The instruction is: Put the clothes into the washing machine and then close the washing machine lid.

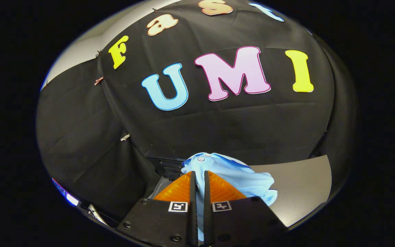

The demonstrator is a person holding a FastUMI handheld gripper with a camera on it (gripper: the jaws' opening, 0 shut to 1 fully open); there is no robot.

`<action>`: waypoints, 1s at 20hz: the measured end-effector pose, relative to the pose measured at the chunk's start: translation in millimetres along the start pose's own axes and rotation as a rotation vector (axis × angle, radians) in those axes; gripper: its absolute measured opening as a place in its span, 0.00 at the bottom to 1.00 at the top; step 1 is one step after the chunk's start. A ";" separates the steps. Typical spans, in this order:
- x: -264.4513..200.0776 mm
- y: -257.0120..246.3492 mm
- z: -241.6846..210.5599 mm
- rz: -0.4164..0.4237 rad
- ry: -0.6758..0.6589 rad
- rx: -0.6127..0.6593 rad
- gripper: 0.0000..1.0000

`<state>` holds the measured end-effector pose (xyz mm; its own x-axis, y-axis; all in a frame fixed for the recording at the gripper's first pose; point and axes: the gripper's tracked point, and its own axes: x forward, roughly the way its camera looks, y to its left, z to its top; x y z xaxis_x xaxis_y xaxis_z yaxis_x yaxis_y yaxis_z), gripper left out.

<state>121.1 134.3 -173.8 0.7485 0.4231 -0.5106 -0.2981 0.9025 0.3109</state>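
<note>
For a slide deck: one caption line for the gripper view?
Gripper shut on a light blue garment, lifted before the black cloth wall, grey surface beyond.

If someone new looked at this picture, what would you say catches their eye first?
The light blue shirt stands out first, bunched up with two snap buttons near its collar, pinched between the tongs, whose fingers are nearly closed on the fabric. Beyond it hangs the black cloth wall, and a grey surface lies beside the shirt.
</note>
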 end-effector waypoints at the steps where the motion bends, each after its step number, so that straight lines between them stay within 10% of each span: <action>1: 2.6 13.0 2.4 0.010 -0.005 -0.001 0.11; 20: 132.4 178.8 -82.8 0.094 0.151 -0.063 0.11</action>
<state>117.8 358.3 -252.2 0.6194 0.5088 -0.5979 -0.4025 0.8597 0.3146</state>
